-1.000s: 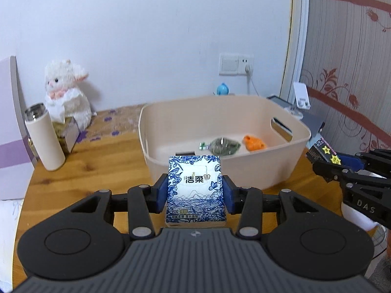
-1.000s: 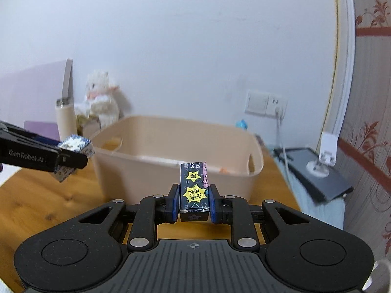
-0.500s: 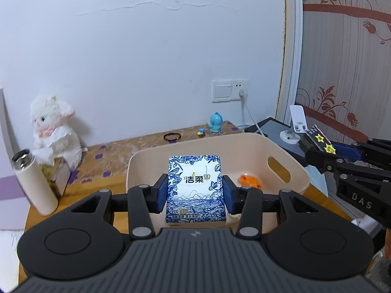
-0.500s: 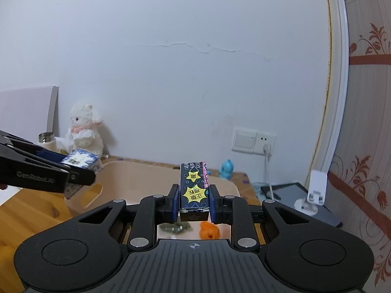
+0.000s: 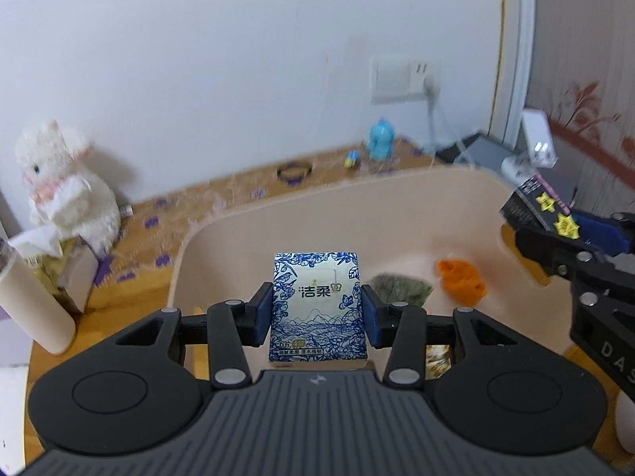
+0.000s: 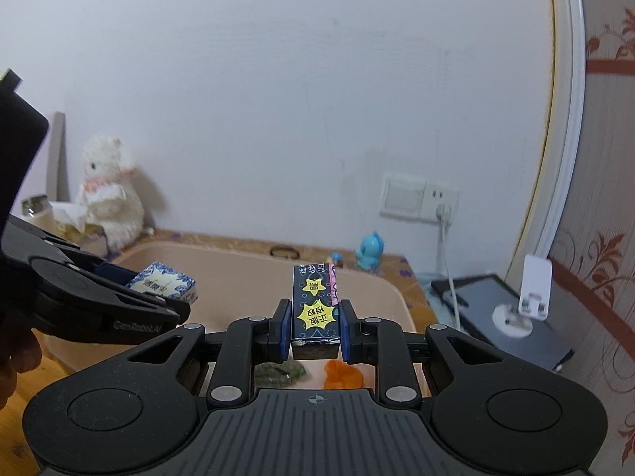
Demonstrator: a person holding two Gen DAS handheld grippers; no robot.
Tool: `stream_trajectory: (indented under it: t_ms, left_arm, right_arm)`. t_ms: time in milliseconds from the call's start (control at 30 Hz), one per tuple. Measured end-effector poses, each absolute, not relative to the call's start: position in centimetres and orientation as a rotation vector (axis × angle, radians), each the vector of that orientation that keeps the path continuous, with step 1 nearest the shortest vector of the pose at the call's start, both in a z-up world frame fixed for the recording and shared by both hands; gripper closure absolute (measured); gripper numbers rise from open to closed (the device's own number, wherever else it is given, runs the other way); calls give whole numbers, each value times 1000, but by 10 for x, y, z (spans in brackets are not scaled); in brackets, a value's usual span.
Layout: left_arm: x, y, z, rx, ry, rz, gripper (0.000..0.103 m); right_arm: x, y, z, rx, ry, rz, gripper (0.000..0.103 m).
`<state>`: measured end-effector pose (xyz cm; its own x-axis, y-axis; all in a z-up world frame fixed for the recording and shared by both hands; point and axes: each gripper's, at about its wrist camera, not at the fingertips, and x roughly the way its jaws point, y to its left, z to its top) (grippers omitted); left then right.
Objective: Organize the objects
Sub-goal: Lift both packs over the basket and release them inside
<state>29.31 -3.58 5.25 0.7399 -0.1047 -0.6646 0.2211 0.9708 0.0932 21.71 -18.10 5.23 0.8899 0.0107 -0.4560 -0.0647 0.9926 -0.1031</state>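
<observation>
Left wrist view: left hand-held gripper [image 5: 317,313] clamps a blue-and-white tissue packet [image 5: 316,304] over the beige plastic bin [image 5: 301,214] (right hand-held gripper [image 6: 312,329] grips a dark starred box [image 6: 315,305]); next, probably lower and release

The beige bin [image 5: 397,206] looks like smooth, matt plastic. The blue-and-white tissue pack [image 5: 316,305] has a glossy printed wrapper, as does the dark star-printed box [image 6: 315,303]. Beyond the bin, the tabletop [image 5: 222,202] is bare wood and the plush lamb [image 5: 63,190] is fluffy white cloth.
</observation>
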Motion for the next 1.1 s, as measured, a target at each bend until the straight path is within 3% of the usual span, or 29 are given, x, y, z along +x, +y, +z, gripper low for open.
stream_trajectory:
  t_ms: [267,467,567,600,633,667,900,1100]
  left_arm:
    - [321,-37,14,205,872,-134,55]
    - [323,-34,14,209,894,-118,55]
    - [323,-32,18,189,891,-123,51]
    - [323,-30,21,179,889,-127,46]
    - [321,-29,24,168,881,-126,32]
    - [319,-29,28,161,863,-123,28]
    - [301,-23,52,135,801,-119,27]
    - [276,-19,71,108,744,-114,25]
  right_arm:
    - [248,-175,23,-170,612,45,81]
    - [258,-173,13,-165,686,66,81]
    - [255,-175,14,-145,689,55,67]
    - [255,-177,16,-137,685,55,60]
    - [252,-178,18,-130,677,54,55]
    - [250,-178,20,-127,671,50,53]
    - [233,-184,39,-111,621,24,37]
    - [208,-188,55,-87,566,10,33]
